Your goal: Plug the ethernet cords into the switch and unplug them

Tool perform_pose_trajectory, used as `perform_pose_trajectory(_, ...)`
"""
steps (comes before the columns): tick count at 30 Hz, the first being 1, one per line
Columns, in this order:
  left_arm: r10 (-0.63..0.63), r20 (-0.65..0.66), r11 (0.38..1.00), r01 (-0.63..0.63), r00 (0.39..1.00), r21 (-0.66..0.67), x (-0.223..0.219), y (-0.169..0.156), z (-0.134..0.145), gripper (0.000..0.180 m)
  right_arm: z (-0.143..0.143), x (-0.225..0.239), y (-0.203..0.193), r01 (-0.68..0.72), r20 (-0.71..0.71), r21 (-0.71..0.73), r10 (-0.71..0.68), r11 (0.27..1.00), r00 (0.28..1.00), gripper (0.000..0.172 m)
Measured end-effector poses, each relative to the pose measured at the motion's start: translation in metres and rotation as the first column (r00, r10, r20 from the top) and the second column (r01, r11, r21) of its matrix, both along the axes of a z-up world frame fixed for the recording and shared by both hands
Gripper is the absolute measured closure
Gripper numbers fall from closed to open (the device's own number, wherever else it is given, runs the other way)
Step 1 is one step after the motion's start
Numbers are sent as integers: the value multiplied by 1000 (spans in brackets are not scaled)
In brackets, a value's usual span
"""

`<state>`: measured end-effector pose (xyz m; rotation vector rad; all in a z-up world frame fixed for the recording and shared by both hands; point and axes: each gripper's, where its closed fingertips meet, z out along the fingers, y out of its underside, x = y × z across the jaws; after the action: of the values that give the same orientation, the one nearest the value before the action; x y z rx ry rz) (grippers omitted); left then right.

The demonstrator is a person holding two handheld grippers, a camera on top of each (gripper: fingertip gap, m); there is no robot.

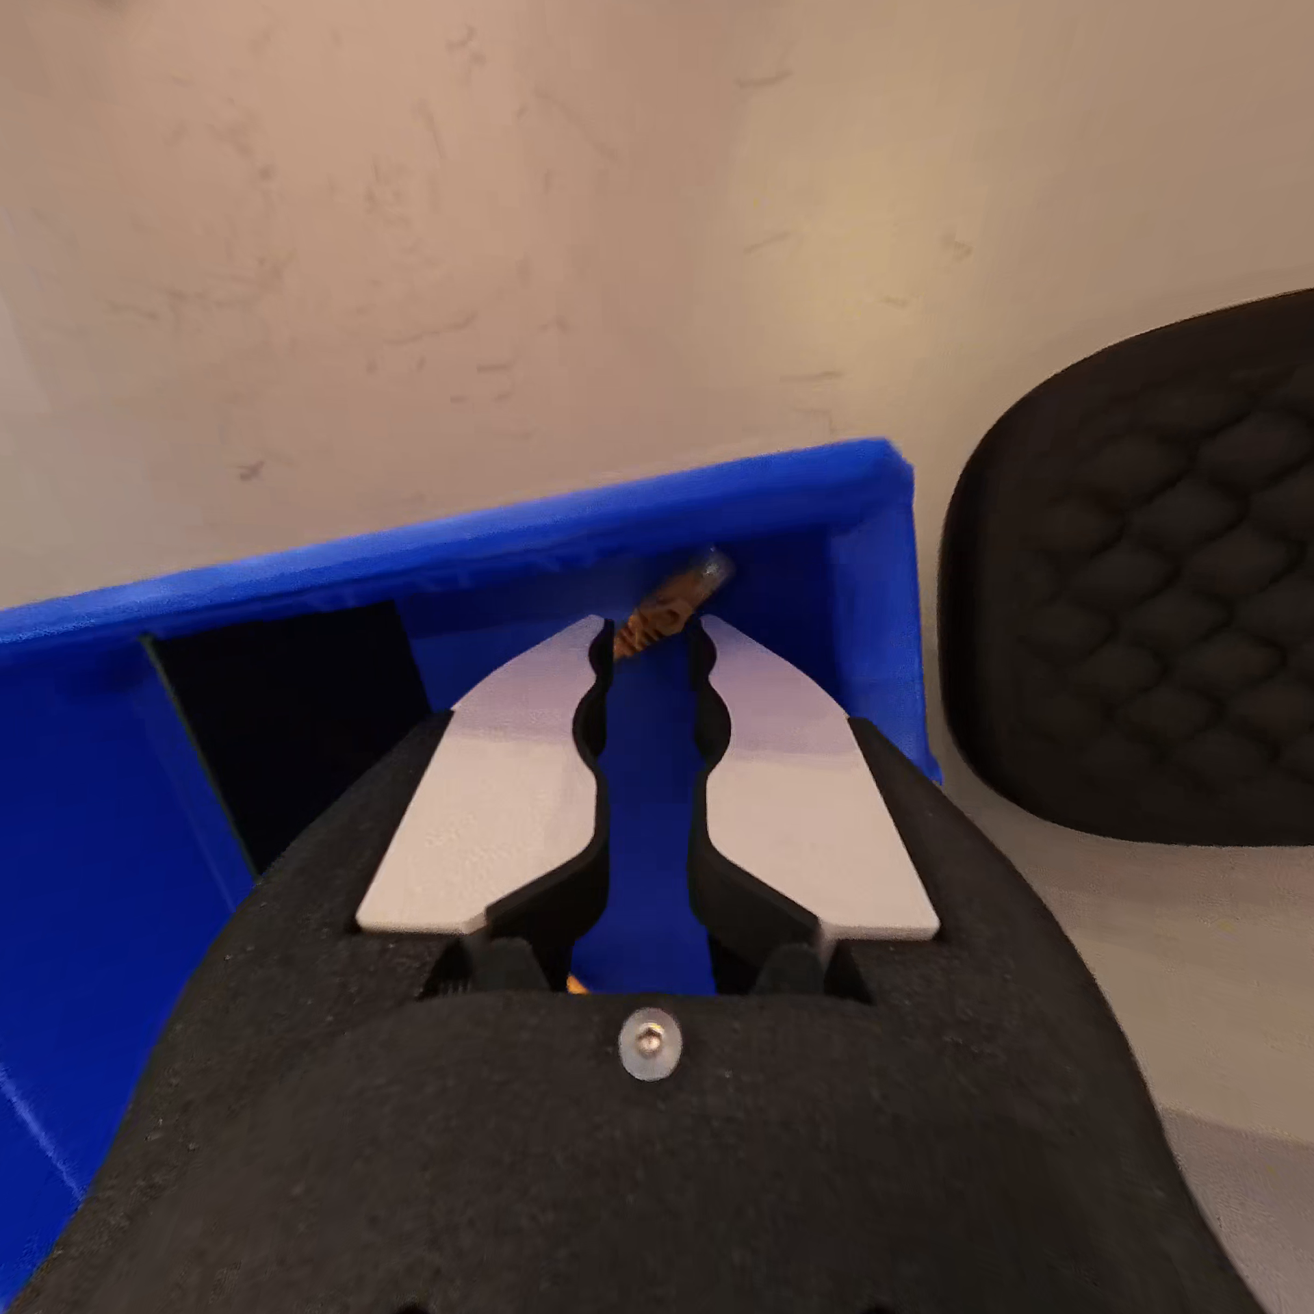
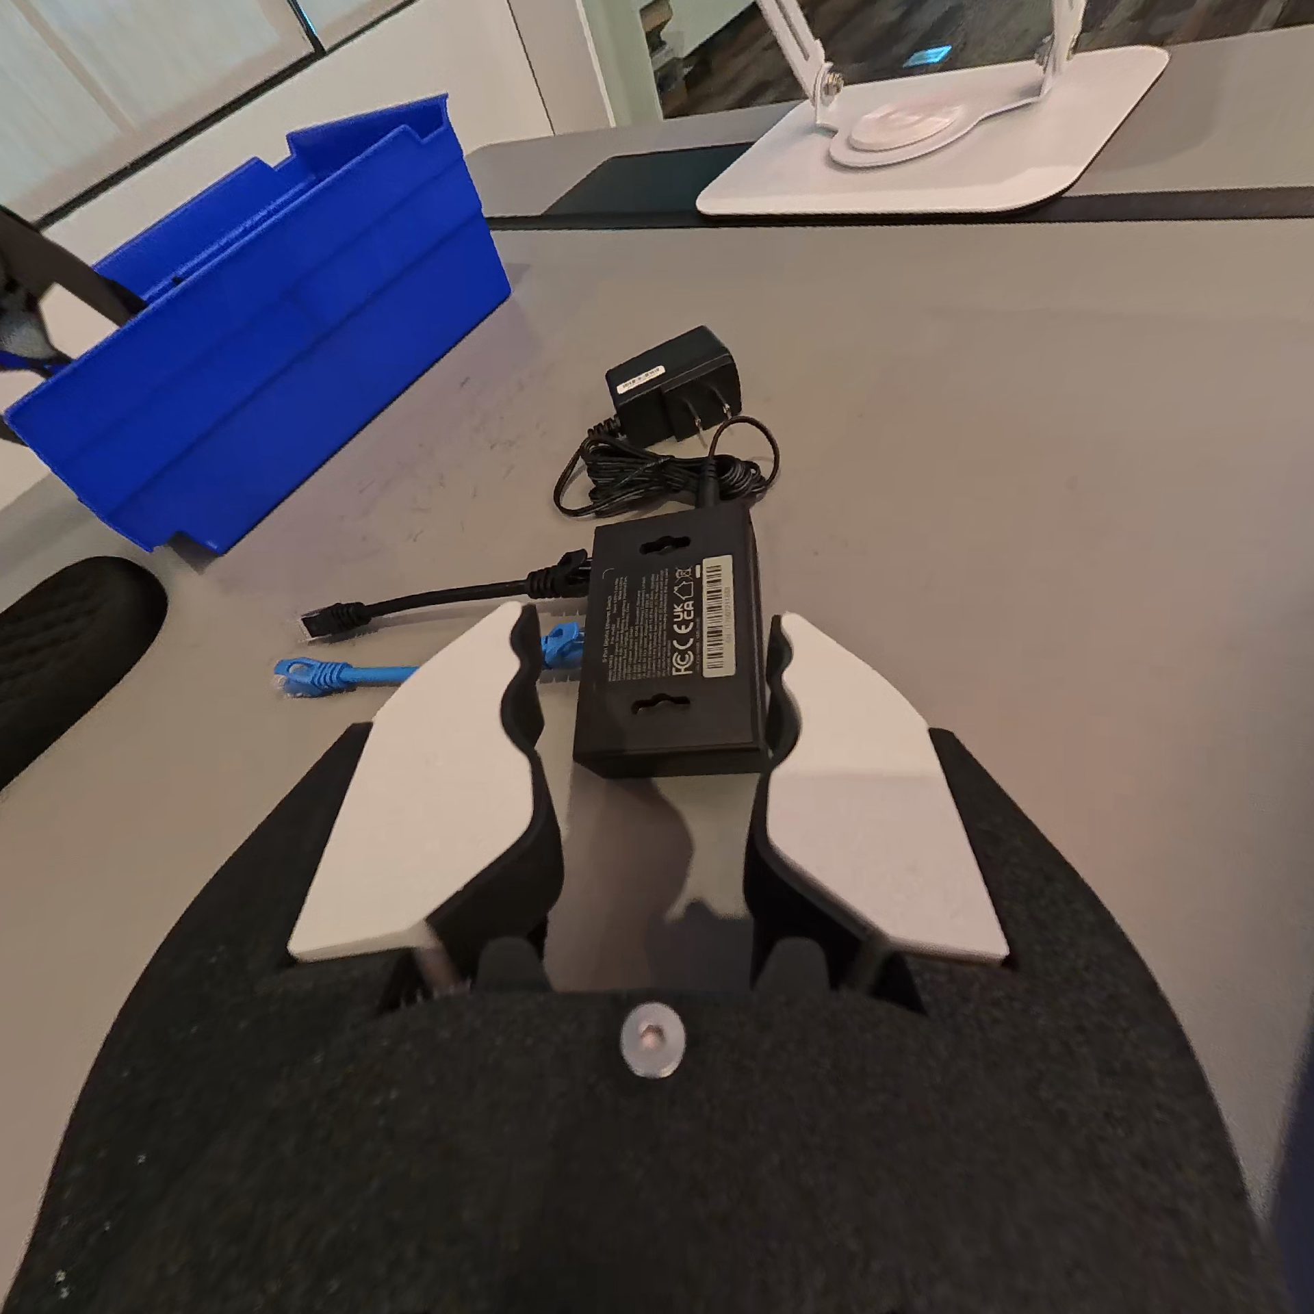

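Right gripper (image 2: pixel 650 640): jaws spread wide on either side of the switch (image 2: pixel 672 643), the right pad at or very near its edge, the left pad clear of it with a gap between; nothing gripped. Switch: black box lying label side up on the grey desk (image 2: pixel 995 498). Blue cord (image 2: pixel 341 675): one end plugged into the switch's left side, the other lying free on the desk. Black cord (image 2: pixel 441 596): just beyond the blue one, likewise plugged into the left side, far end loose. Power adapter (image 2: pixel 672 387): black, past the switch, its thin lead bundled between the two. Bin (image 2: pixel 284 355): blue, far left of the desk. White stand (image 2: pixel 924 128): at the far edge. Left gripper (image 1: pixel 650 629): inside the bin, jaws narrowed around the boot of an orange cord (image 1: pixel 658 626) (blurred; contact with the pads cannot be told), whose clear plug points at the bin's far wall. Black quilted cushion (image 1: pixel 1152 569): right of the bin.
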<state>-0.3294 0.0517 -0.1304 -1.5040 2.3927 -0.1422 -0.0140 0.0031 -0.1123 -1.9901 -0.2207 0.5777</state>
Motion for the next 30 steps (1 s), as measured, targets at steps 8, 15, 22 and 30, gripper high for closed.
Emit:
perform_pose_trajectory(8,-98,-13,994,97,995,-54,1,-1,-18,158,-2,1,0,-3,25,-3,3,1000,1000,116)
perform_pose_trajectory(15,-87,45,985,92,995,-144,4,-4,-19,161,-2,1,1,-8,8,-15,8,1000,1000,116)
perform_pose_trajectory(22,-10,79,994,19,997,-111,1,7,-12,166,-1,3,1,-5,-17,-14,4,1000,1000,117)
perform_pose_trajectory(30,121,229,992,-108,966,-66,1,23,63,168,0,0,1,-16,-13,-9,16,1000,1000,117)
